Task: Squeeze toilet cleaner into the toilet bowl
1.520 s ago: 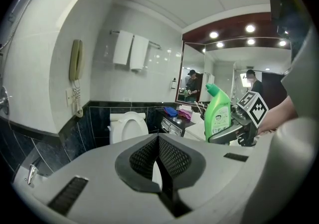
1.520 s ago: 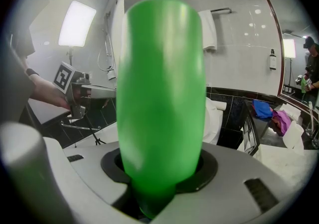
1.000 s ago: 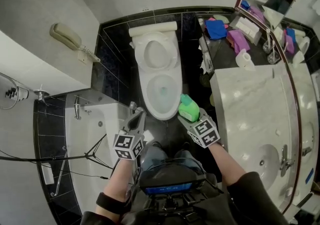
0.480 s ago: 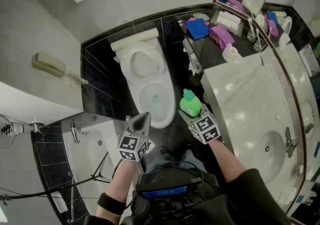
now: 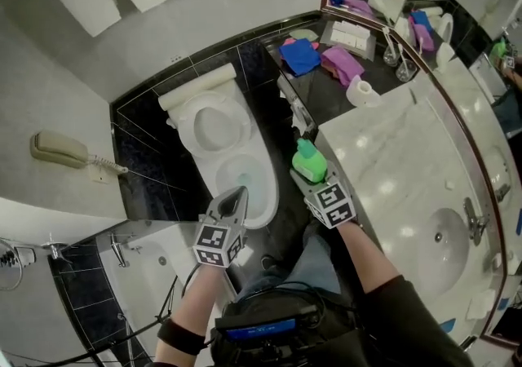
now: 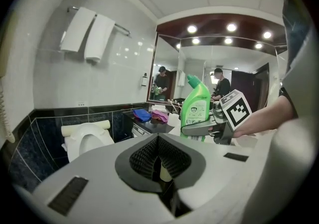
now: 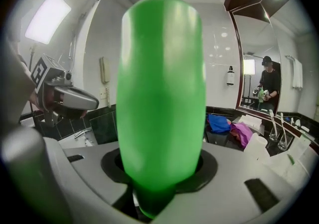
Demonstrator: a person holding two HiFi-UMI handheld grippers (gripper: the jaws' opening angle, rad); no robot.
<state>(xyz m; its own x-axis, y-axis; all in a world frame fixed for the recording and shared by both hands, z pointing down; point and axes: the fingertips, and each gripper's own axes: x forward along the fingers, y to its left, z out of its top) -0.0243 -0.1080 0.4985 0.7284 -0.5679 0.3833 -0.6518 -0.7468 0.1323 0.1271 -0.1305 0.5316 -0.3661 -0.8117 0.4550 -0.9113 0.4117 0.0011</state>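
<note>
Toilet bowl (image 5: 269,198) stands open with its lid raised, just left of the green toilet cleaner bottle (image 5: 309,163), which is not yet over the water. My right tongs (image 5: 312,180) grasp that bottle upright by its body; my left tongs (image 5: 235,201) are clenched on nothing near the bowl's front rim. Recommended: carry the bottle over the bowl, tilt the nozzle under the rim, then squeeze steadily. Cap status undetermined. Count: one toilet, one bottle, two tongs.

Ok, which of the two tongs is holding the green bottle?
The right tongs: they are closed on the green bottle, while the left tongs are shut with nothing between them.
</note>
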